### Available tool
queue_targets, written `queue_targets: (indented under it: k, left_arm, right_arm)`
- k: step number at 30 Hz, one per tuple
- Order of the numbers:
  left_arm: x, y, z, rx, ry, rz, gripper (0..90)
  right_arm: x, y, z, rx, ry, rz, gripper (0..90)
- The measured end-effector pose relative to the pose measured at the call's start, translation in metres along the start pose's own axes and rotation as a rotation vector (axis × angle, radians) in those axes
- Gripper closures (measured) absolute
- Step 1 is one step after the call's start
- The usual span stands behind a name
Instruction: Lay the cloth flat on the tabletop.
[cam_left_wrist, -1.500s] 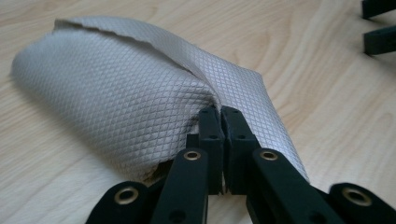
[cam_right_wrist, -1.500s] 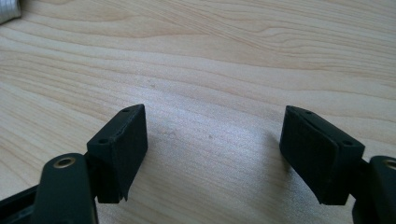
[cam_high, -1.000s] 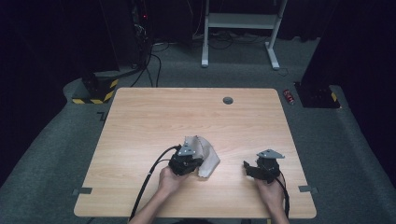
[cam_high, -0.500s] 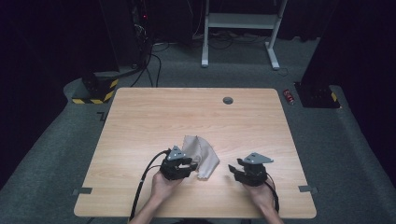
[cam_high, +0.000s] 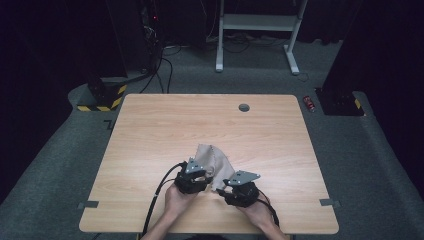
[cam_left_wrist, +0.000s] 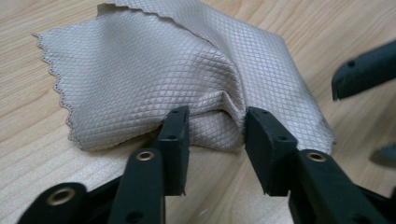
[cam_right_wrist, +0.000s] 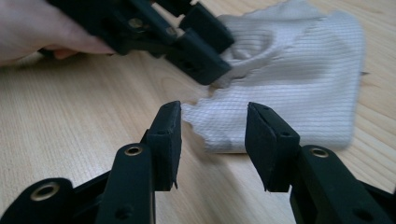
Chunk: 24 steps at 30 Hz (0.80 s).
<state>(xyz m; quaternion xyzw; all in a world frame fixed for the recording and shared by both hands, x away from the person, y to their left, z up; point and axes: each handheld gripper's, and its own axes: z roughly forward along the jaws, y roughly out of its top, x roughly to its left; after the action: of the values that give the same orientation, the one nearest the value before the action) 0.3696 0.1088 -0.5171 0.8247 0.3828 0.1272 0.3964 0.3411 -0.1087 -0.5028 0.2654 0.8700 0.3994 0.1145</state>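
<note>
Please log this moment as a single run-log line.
left gripper: open, jaws astride cloth fold | right gripper: open, at cloth corner | cloth: crumpled on table

No readable text, label, brand or number in any view. Nearest thing to sign: yellow-black hazard stripes (cam_high: 102, 100) on low base on floor, beyond tabletop's far left corner. Stripes carry no lettering.

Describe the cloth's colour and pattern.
The cloth is light grey-beige with a fine diamond weave, clearest in the left gripper view.
</note>
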Motion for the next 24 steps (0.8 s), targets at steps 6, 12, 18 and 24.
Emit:
queue_targets:
  k: [6, 12, 18, 24]
  left_arm:
    - [0.000, 0.003, 0.004, 0.011, 0.014, 0.006, 73.6]
    - [0.000, 0.004, 0.006, 0.014, 0.007, 0.015, 85.7]
    - [0.002, 0.006, 0.003, 0.005, 0.002, 0.014, 87.5]
    - [0.007, 0.013, -0.006, -0.016, 0.022, 0.029, 87.7]
  right_arm:
    - [0.008, 0.000, 0.014, 0.064, -0.019, -0.066, 58.1]
    - [0.008, -0.001, 0.020, 0.094, -0.075, -0.101, 80.6]
    - [0.006, 0.001, 0.013, 0.053, -0.089, -0.103, 90.0]
    - [-0.003, 0.004, -0.004, -0.020, -0.124, -0.058, 90.0]
